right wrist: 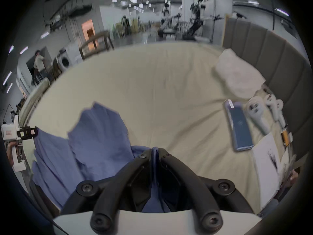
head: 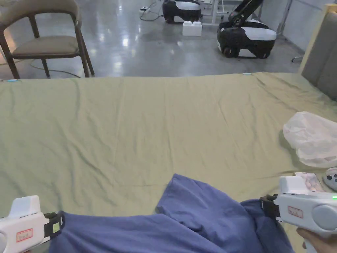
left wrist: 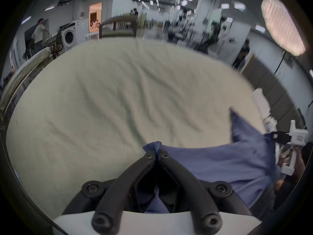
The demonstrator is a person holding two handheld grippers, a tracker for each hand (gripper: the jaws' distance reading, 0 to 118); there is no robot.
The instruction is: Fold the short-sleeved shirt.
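Observation:
A blue short-sleeved shirt (head: 184, 217) hangs stretched between the two grippers at the near edge of the bed, with one flap lying forward on the sheet. My left gripper (head: 61, 224) at the lower left is shut on one end of the shirt (left wrist: 220, 164); in the left gripper view the jaws (left wrist: 157, 152) pinch a fold of blue cloth. At the lower right my right gripper (head: 263, 206) is shut on the other end, and blue cloth (right wrist: 101, 137) pokes out between its closed jaws (right wrist: 155, 151).
The olive sheet of the bed (head: 148, 131) spreads ahead. A white plastic bag (head: 312, 138), a phone (right wrist: 239, 126) and white controllers (right wrist: 257, 115) lie at the right by the grey headboard (head: 324, 56). A chair (head: 42, 39) and wheeled robots (head: 246, 36) stand beyond.

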